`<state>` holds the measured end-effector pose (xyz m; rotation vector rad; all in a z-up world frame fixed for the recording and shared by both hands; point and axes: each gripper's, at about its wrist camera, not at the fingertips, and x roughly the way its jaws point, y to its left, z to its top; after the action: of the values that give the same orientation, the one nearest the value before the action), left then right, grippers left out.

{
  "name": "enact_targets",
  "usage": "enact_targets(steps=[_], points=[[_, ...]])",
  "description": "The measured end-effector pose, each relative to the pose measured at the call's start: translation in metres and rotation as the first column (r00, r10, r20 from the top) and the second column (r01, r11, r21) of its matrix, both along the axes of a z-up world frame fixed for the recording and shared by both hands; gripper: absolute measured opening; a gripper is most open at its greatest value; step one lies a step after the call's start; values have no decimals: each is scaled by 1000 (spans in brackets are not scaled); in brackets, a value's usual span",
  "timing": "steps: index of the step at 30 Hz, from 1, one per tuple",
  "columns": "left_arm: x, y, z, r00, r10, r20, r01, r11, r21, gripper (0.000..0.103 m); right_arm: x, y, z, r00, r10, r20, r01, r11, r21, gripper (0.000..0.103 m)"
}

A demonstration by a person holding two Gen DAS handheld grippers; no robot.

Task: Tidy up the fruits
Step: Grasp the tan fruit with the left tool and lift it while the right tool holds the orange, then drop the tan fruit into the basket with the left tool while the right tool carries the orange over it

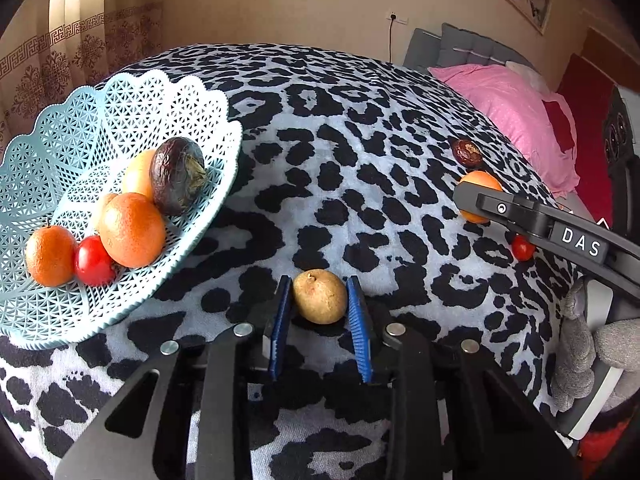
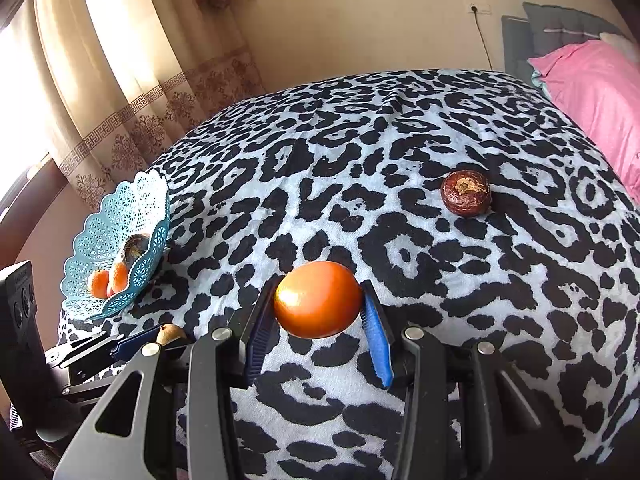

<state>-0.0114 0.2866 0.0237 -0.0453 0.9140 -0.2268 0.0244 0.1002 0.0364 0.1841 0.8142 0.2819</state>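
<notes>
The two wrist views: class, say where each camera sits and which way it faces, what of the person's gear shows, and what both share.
Left wrist view: on the left gripper, facing forward at a tan round fruit; a grey-gloved hand shows.
Right wrist view: on the right gripper, facing forward at a glossy orange fruit.
Shared: pale blue lattice plastic basket, leopard-print cloth.

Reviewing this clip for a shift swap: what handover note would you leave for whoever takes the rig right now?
Left gripper: fingers around the tan fruit, apparently gripping it beside the basket.
Right gripper: shut on the orange fruit, over the cloth.
Done: basket holds oranges, a red tomato and a dark fruit.
Left: bin both held fruits, then the brown fruit and small red tomato.
</notes>
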Motion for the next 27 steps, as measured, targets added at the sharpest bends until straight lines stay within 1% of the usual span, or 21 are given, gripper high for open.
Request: enact_targets(steps=[4, 9, 12, 16, 21, 27], points=[[-4, 0, 8, 1000, -6, 31, 6, 1000, -1, 28, 0, 2, 2, 1000, 0, 1, 0, 1000, -7, 43], [-8, 14, 32, 995, 27, 101, -26, 1000, -5, 28, 2, 9, 6, 1000, 11, 6, -11, 1000, -21, 43], [-6, 31, 45, 988, 72, 136, -71, 997, -13, 28, 4, 16, 9, 1000, 27, 11, -27, 999, -30, 43], [2, 64, 54, 974, 160, 163, -158, 987, -21, 28, 4, 29, 12, 998, 53, 17, -52, 998, -44, 43], [11, 102, 58, 950, 255, 179, -254, 967, -30, 28, 5, 46, 17, 996, 85, 22, -83, 995, -63, 43], [15, 133, 59, 927, 326, 187, -322, 945, -50, 28, 5, 67, 22, 992, 123, 29, -120, 990, -79, 43]])
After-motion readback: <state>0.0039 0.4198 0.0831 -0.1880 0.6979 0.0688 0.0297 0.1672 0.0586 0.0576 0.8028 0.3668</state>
